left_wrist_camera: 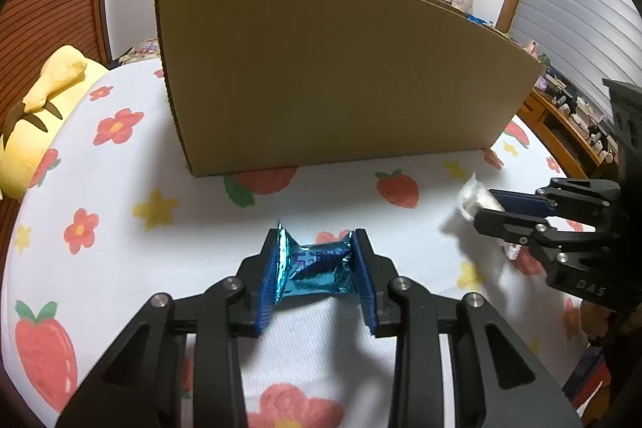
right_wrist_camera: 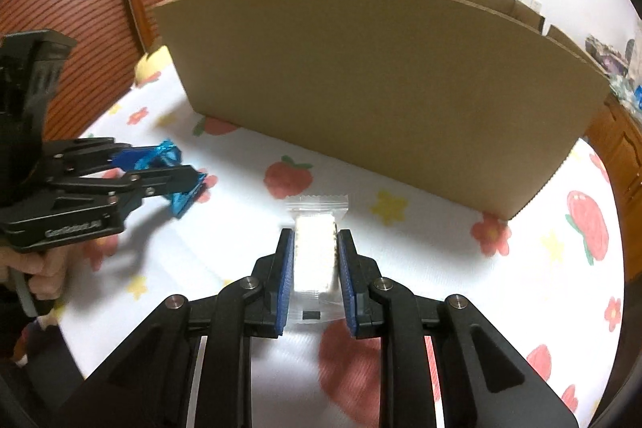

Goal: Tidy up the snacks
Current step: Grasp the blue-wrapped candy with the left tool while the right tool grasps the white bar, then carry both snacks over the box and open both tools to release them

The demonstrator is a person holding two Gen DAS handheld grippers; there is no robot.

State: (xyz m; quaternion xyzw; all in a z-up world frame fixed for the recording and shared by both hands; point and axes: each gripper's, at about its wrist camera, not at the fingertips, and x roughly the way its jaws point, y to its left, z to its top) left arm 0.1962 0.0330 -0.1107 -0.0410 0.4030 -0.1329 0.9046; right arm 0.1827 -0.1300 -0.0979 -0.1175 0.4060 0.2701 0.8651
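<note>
Both grabs look solid: left gripper [left_wrist_camera: 317,267] is clenched on the blue foil candy [left_wrist_camera: 317,269], right gripper [right_wrist_camera: 314,267] clamped on the clear-wrapped white snack [right_wrist_camera: 315,255]. Cardboard box [left_wrist_camera: 321,75] sits straight ahead of both, so imo lift high enough to clear its wall b4 letting go, w/o squeezing harder

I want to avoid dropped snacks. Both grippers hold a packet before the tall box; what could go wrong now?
1. The left gripper pinches the blue foil snack across crumpled foil, so it may slip.
2. The cardboard box wall rises high in front, so a low carry may hit it.
3. The right gripper could crush the white snack packet.
</note>
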